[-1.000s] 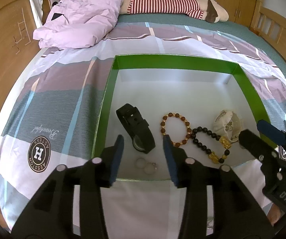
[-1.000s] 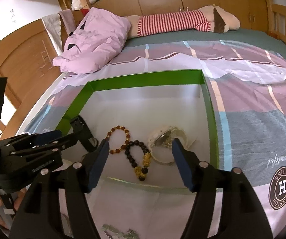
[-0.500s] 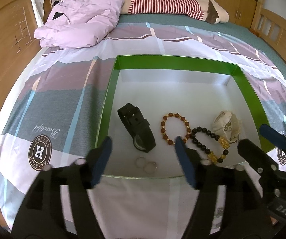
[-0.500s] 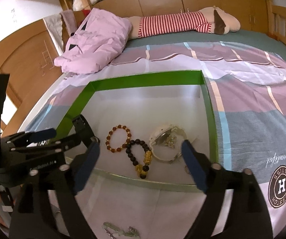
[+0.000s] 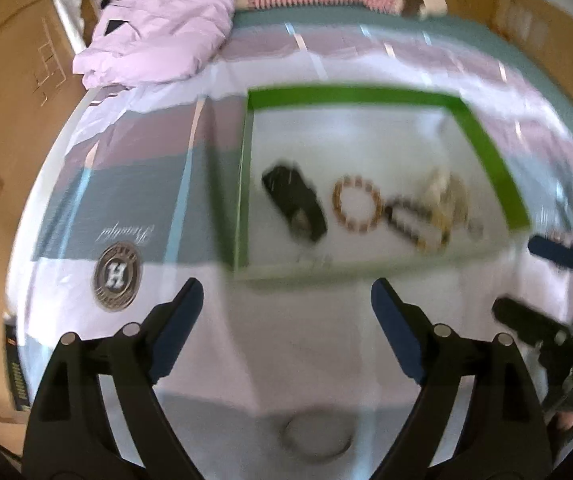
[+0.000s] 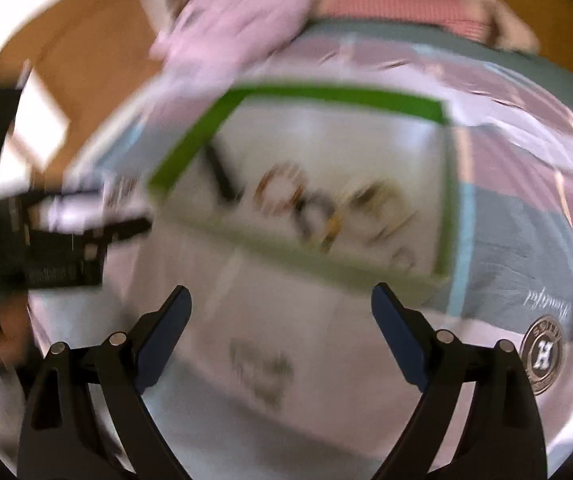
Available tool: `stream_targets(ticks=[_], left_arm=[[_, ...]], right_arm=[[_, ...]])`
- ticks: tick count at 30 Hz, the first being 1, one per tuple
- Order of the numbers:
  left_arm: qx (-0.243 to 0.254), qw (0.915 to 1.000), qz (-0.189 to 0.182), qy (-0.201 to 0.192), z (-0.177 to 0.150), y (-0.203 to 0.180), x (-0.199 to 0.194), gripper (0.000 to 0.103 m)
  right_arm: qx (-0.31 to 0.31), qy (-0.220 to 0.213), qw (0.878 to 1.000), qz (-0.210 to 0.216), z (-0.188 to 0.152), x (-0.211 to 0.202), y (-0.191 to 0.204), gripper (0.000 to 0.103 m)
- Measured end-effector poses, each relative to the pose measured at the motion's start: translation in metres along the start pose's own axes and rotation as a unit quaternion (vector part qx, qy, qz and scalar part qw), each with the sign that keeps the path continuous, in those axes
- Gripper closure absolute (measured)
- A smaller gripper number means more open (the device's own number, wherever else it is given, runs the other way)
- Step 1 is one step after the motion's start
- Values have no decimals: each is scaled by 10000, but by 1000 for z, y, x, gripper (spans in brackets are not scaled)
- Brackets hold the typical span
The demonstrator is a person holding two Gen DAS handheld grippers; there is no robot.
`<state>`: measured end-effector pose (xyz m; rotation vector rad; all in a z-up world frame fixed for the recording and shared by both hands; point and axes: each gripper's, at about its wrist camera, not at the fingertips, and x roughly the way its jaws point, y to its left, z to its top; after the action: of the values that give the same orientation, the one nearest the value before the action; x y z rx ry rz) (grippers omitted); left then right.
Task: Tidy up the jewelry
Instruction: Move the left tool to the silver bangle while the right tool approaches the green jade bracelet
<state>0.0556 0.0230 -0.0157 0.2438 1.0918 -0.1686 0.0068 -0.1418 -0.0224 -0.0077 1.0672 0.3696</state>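
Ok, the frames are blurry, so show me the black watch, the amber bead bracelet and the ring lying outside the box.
black watch (image 5: 292, 202), left wrist view, on its strap
amber bead bracelet (image 5: 340, 210), left wrist view, on its left beads
ring (image 5: 318, 454), left wrist view, on its near rim

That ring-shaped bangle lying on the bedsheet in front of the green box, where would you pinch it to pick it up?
Judging from the blurred left wrist view, the bangle lies flat on the bedsheet, outside the green box. I would bring the open left tool down from above and pinch across one side of the rim, one finger inside the hoop and one outside, since a flat ring offers nothing else to hold.
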Motion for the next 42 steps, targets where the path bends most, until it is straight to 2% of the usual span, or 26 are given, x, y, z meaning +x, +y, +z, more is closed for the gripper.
stream_targets(ticks=[2,4,6,8,10,12,16,20,24,25,28,32,39,42], left_arm=[[261,9992,98,297,-12,-3,5,16],[448,9973,171,560,-24,-6,13,16],[680,9932,287,898,-38,-11,24,16],[949,9892,369,1057,-50,-16,31,16],[1093,9867,429,1120,-57,-18,32,16],[1138,9861,426,1131,-58,-17,32,16],[1145,9858,411,1156,-59,-13,31,16],[1193,9841,474,1224,-63,-9,35,16],[1323,9808,491,1347,-74,-7,44,35],[1361,9801,475,1363,-77,-8,44,35],[1474,9819,58,1189,-81,-14,33,29],[1675,9797,-239,1071,-85,-26,23,19],[1838,9720,-312,1429,-97,-38,40,18],[1933,9687,-210,1543,-103,-45,52,23]], right_arm=[[-539,455,9972,-236,-14,12,21,11],[-854,931,9919,-92,-30,31,35,12],[-1044,1205,9871,-156,-40,47,42,12],[-1106,1414,9831,-369,-45,63,44,12],[-985,1403,9836,-570,-44,69,39,20],[-748,1261,9834,-1070,-41,74,25,21],[-131,962,9897,-1054,-31,63,4,22],[-12,887,9911,-996,-29,59,2,22],[-100,963,9902,-1008,-29,64,3,22],[-115,970,9902,-998,-28,65,5,22],[-142,997,9901,-983,-28,66,4,22],[-121,1057,9894,-989,-26,71,4,22],[-137,1100,9887,-1012,-25,75,3,22],[-135,1099,9887,-1012,-26,75,2,22]])
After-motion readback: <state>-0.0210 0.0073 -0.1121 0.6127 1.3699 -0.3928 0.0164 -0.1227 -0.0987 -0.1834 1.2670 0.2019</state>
